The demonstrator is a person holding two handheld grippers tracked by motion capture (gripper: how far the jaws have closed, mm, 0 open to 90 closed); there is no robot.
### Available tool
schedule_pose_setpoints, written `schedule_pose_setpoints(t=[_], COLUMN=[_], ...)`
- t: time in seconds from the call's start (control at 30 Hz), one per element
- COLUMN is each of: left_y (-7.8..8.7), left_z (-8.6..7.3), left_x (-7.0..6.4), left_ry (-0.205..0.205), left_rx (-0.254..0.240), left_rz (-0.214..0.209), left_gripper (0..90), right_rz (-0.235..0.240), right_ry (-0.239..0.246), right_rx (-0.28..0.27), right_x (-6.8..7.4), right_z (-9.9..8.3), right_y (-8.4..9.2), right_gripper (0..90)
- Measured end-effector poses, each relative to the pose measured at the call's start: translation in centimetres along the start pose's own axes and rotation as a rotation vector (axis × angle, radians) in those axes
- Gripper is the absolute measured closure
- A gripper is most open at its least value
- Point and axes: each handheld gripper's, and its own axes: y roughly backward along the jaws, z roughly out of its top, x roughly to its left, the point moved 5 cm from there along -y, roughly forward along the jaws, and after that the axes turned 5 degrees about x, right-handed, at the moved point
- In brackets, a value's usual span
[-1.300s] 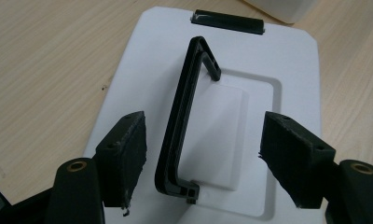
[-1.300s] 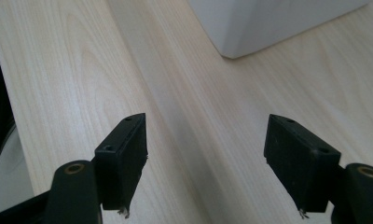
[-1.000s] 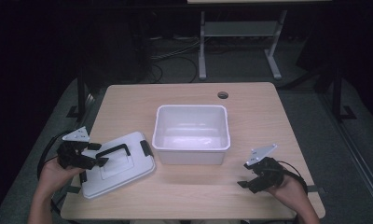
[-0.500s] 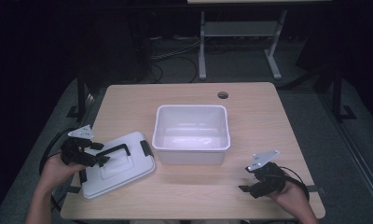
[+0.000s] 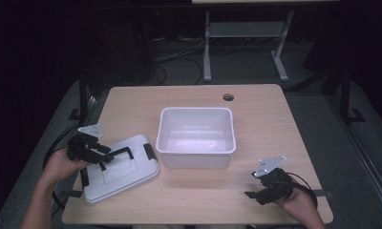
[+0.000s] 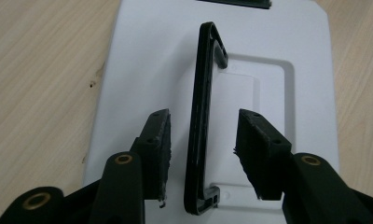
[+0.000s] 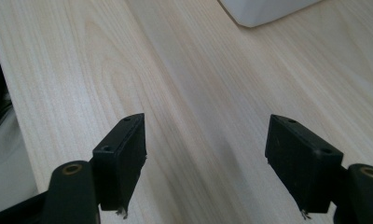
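A white lid [image 5: 127, 177] lies flat at the table's front left, its thin black handle [image 5: 120, 153] standing up from it. My left gripper [image 5: 104, 155] reaches over the lid from the left. In the left gripper view its jaws [image 6: 204, 123] straddle the handle [image 6: 202, 93] and have just been closing, with a gap left on each side, so the pads do not press it. The lid [image 6: 287, 46] spreads out beneath. A white empty bin [image 5: 197, 158] stands mid-table. My right gripper [image 5: 251, 185] rests open near the front right, above bare wood [image 7: 205, 135].
The wooden table [image 5: 275, 119] has a round cable hole [image 5: 228, 97] at the back. A black latch [image 5: 149, 151] sits on the lid's edge nearest the bin. A corner of the bin [image 7: 264, 11] shows in the right gripper view. A metal stand's legs [image 5: 207, 52] are behind the table.
My left gripper has slid right over the lid and its jaws have narrowed around the black handle. The right gripper has hardly moved.
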Motion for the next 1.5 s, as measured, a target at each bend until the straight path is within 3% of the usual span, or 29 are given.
schedule_pose_setpoints(t=[0.13,0.57,1.1,1.5], left_y=[-0.4,-0.6,-1.2,-0.9], left_z=[0.6,1.0,1.7,1.7], left_x=[0.0,-0.1,-0.3,-0.5], left_ry=[-0.021,-0.054,-0.081,-0.093], left_rx=[0.04,0.068,0.121,0.111], left_rz=[-0.026,-0.052,-0.041,-0.055], left_gripper=[60.0,74.3,80.6,84.2], right_rz=[0.0,0.002,0.002,0.005], right_ry=[0.004,0.008,0.009,0.01], right_rx=[-0.004,-0.004,-0.008,-0.009], right_x=[0.0,0.0,0.0,0.0], right_z=[0.0,0.0,0.0,0.1], right_y=[0.0,-0.1,-0.1,-0.2], right_gripper=[28.6,28.8,29.0,29.1])
